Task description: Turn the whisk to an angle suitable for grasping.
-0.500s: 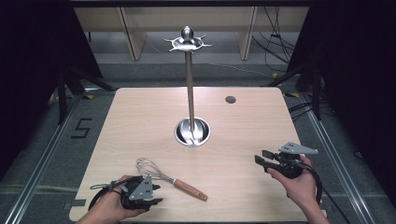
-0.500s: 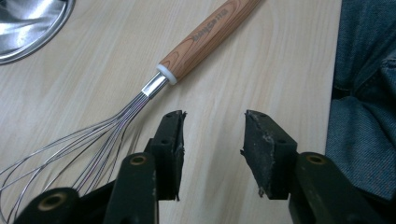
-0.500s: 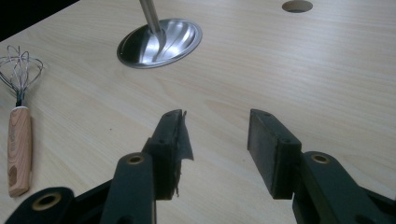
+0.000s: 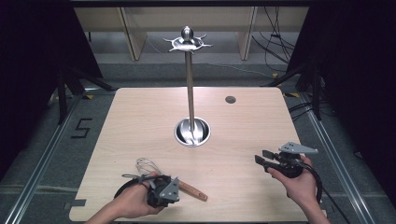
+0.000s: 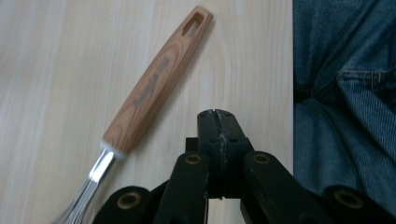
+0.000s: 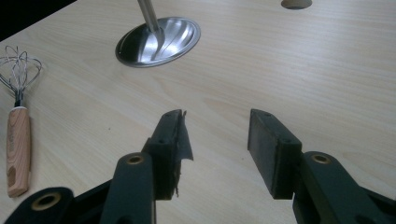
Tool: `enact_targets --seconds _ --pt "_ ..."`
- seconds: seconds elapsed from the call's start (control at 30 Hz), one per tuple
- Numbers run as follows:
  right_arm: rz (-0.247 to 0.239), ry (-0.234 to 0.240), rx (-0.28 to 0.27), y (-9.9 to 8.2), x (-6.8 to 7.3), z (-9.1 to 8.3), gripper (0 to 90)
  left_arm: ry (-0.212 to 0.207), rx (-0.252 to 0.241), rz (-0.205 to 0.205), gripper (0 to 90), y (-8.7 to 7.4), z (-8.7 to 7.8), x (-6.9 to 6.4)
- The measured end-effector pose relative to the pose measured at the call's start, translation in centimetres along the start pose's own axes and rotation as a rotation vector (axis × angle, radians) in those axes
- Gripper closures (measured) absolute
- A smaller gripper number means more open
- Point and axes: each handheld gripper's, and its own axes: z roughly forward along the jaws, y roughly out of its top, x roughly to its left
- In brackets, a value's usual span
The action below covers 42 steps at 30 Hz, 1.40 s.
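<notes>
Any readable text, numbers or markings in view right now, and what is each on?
"5": dark figure marked on the floor left of the table.
Whisk handle: a dark printed mark runs along the wood, too blurred to read.
Nothing else legible.

My left gripper [image 5: 218,116] has its jaws pressed together, just beside the whisk's wooden handle [image 5: 156,84] on the table [image 5: 56,70].

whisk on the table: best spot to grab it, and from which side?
Grip the whisk mid-handle, on its straight wooden handle, coming down from above with jaws across its width. It lies flat on the table, so the sides are exposed; the wire head is springy.
</notes>
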Motion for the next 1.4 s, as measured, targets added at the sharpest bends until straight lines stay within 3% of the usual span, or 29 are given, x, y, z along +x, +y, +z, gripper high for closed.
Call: enact_targets --seconds 0.03,0.3,0.33,0.37,0.47,0.5,0.53,0.6,0.63,0.67,0.73,0.77,0.8,0.93,1.07,1.1,1.2,1.23,1.27,1.3,1.4 --pt "-0.001 0.0 0.0 0.0 0.0 0.0 56.1 -0.012 0.013 0.006 89.1 0.9 0.9 0.3" --pt "-0.002 0.007 0.002 0.0 -0.2 -0.1 56.1 -0.041 0.027 -0.02 89.0 2.5 3.1 1.3" --pt "0.04 0.022 0.013 0.0 0.1 -0.1 56.1 -0.045 0.031 -0.023 89.0 2.6 3.4 1.3" --pt "0.041 0.025 0.0 0.0 0.1 0.0 56.1 -0.046 0.038 -0.013 89.0 2.8 3.5 1.4" --pt "-0.008 0.004 -0.007 0.1 -0.1 -0.1 56.1 -0.046 0.045 -0.017 89.0 3.2 4.0 1.6" --pt "-0.004 0.007 -0.005 0.0 -0.1 -0.1 56.0 -0.046 0.048 -0.019 89.0 3.4 4.1 1.7" --pt "0.038 0.026 0.004 0.0 0.1 0.0 56.1 -0.046 0.051 -0.021 89.0 3.5 4.3 1.8" --pt "0.038 0.027 0.016 0.0 0.1 -0.1 56.0 -0.049 0.059 -0.026 89.0 3.7 4.6 2.1" --pt "0.037 0.028 0.016 0.0 0.1 -0.1 56.0 -0.05 0.062 -0.026 89.0 3.8 4.7 2.2" --pt "0.045 0.03 0.019 0.0 0.2 -0.1 56.0 -0.05 0.097 0.012 89.0 4.0 4.7 2.6" --pt "0.041 0.032 0.019 0.0 0.2 -0.1 56.0 -0.043 0.106 0.008 88.9 4.1 4.9 2.7" --pt "0.042 0.031 0.019 0.0 0.2 -0.1 56.0 -0.039 0.084 -0.028 88.9 4.2 5.2 2.7" --pt "0.038 0.027 0.016 0.0 0.2 -0.1 56.0 -0.034 0.112 -0.001 88.9 4.4 5.2 3.1" --pt "0.033 0.03 0.016 0.0 0.2 0.0 55.9 -0.012 0.117 -0.031 89.0 4.8 5.6 4.1" --pt "0.039 0.035 0.02 0.0 0.1 0.0 55.8 0.036 0.105 -0.075 89.0 5.0 6.0 5.1" --pt "0.003 0.024 0.014 0.0 -0.2 -0.1 55.8 0.061 0.093 -0.104 89.0 5.1 6.2 5.3" --pt "-0.016 0.01 0.009 0.0 -0.4 -0.1 55.8 0.078 0.122 -0.084 89.0 5.1 6.2 5.8" --pt "0.026 0.02 0.012 -0.1 -0.2 -0.1 55.8 0.088 0.121 -0.09 88.9 5.1 6.2 5.9" --pt "0.026 0.02 0.012 -0.1 -0.2 -0.1 55.8 0.093 0.116 -0.098 88.9 5.0 6.3 6.0" --pt "0.053 0.036 0.016 -0.1 -0.1 -0.2 55.8 0.085 0.111 -0.095 87.9 5.0 6.3 6.2" --pt "0.041 0.022 0.016 -0.2 -0.2 -0.4 55.8 0.063 0.11 -0.069 83.8 5.0 6.1 6.4"
